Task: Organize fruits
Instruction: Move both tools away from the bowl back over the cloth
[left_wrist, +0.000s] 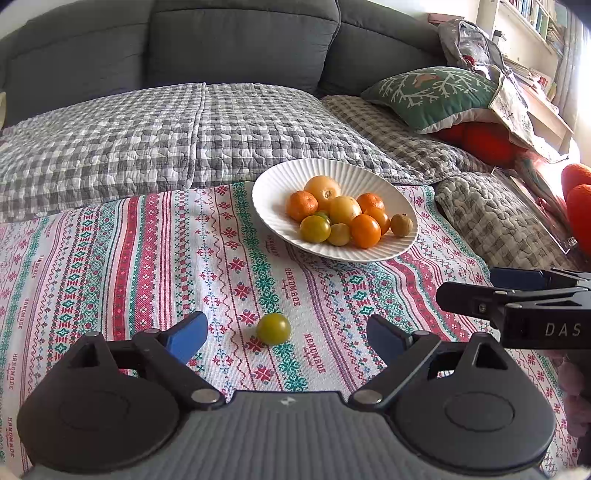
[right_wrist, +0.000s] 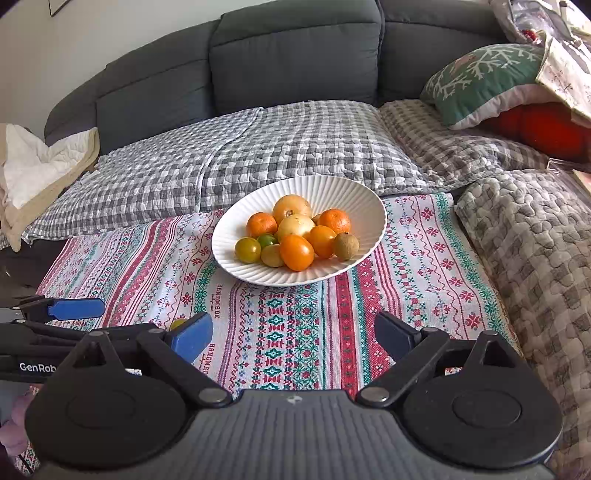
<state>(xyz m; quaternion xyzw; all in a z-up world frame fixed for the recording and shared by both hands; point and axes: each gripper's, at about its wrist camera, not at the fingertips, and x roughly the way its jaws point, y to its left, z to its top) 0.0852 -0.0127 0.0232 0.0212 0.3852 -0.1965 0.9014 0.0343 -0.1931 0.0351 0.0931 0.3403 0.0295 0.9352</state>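
White ribbed bowl (left_wrist: 273, 206) near cloth's far edge; green tomato (left_wrist: 273, 328) alone between released left tool (left_wrist: 286, 334); right tool (right_wrist: 293, 338) released, empty

"HANDMADE" on tablecloth (left_wrist: 295, 291), "DAS" on right gripper (left_wrist: 461, 295)

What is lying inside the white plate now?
The white plate holds a heap of round fruits: orange, pale yellow, green-yellow, and one brown fruit. Any fruit under the heap, and the plate's middle, are covered.
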